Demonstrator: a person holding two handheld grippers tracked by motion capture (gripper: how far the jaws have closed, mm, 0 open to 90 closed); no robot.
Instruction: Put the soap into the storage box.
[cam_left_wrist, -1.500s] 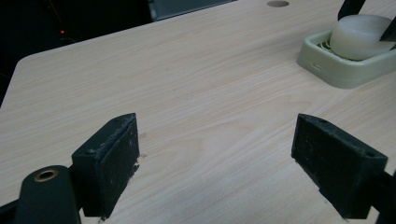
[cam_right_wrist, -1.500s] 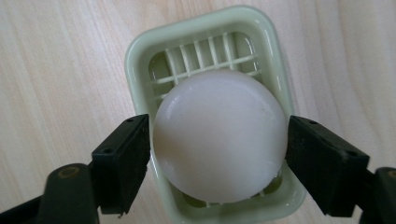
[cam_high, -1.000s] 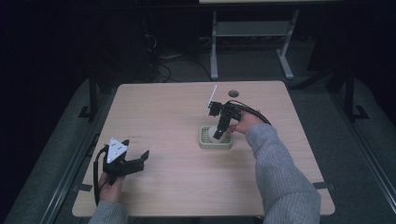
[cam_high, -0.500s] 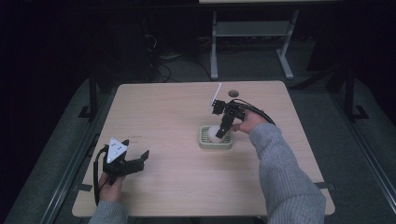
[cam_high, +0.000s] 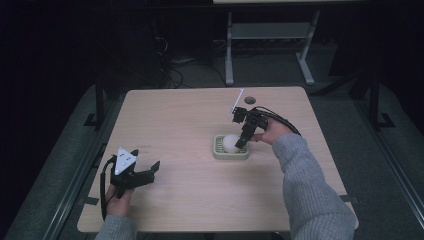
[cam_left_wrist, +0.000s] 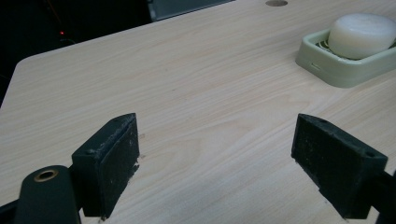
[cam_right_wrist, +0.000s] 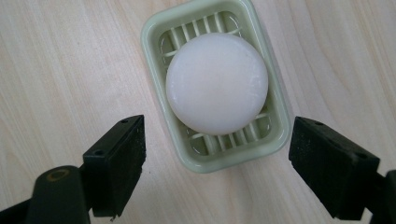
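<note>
Since a second ago the right gripper (cam_high: 243, 134) has barely shifted, holding its place over the soap dish (cam_high: 231, 153); if anything it has tipped a shade nearer, while the left gripper (cam_high: 145, 174) has stayed parked where it was.

Seen from the right gripper view, the jaws stand wide apart and hold nothing, pointing almost straight down. Between them and a little ahead lies the round white soap (cam_right_wrist: 217, 83), resting on the slatted floor of the pale green dish, whose near corner reaches down into the gap between the jaws. My guess is that the wide spread is there to take in the whole bar, or the dish's short side, before closing; neither is touched yet.

Out from there, the person's right hand (cam_high: 269, 133) and grey sleeve (cam_high: 310, 185) reach in from the near edge, with the cable trailing behind the gripper.

The left gripper's jaws are wide too, empty, and low over bare worktop (cam_left_wrist: 196, 84). From its view the dish sits well ahead and off to the right of its jaws, far out of reach. It looks to be simply waiting, kept clear so the right hand has room.
</note>
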